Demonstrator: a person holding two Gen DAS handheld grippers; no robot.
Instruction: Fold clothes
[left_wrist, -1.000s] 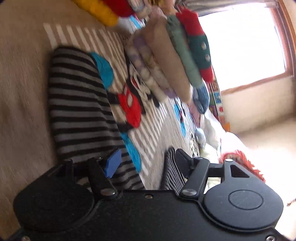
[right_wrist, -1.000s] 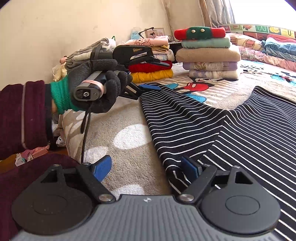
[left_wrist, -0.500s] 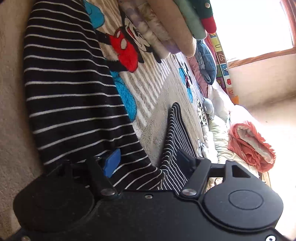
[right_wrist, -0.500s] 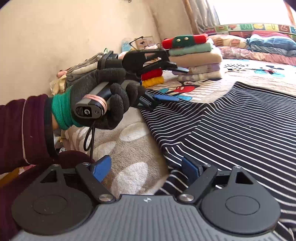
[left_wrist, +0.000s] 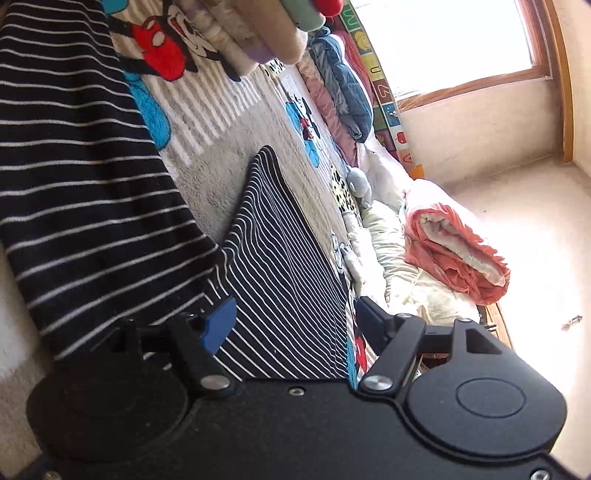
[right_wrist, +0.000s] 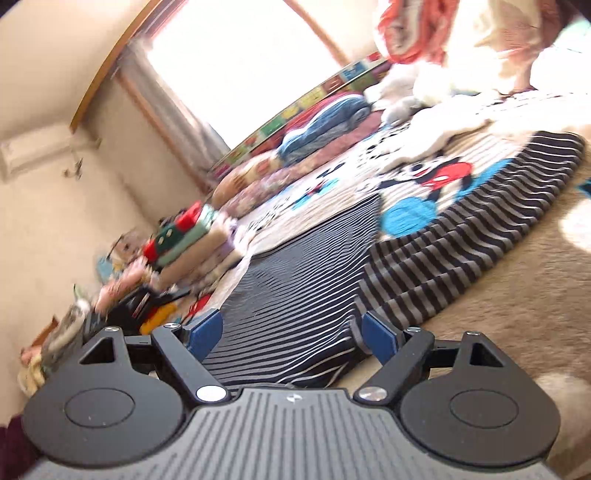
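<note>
the black striped garment (left_wrist: 288, 258) is spread flat on the bed's cartoon-print blanket (left_wrist: 236, 155), with one sleeve (left_wrist: 81, 177) angled away from the body panel. the left tool (left_wrist: 291, 321) is held wide apart above the garment where sleeve and body meet, and nothing is gripped between its blue pads (left_wrist: 218, 325). the right tool (right_wrist: 291, 332) is likewise spread open, low over a hem or edge of the garment (right_wrist: 295, 332), with cloth lying between the pads but not pinched.

the step in hand is judged to be the taking of two grip points before a fold. it would be done well if each tool were lowered until one pad slid under the edge, only the layers meant for folding were caught, and both were closed before any lift, so that the cloth is carried over evenly and without bunching.

by the left view alone the gap between sleeve and body and the rolled pink bedding (left_wrist: 454, 254) at the bed's far side are shown. by the right view alone, though blurred, a second garment (right_wrist: 480, 229) with broader grey stripes is shown lying across the blanket beside the first, and the stack of folded clothes (right_wrist: 192, 243) is seen whole.
</note>
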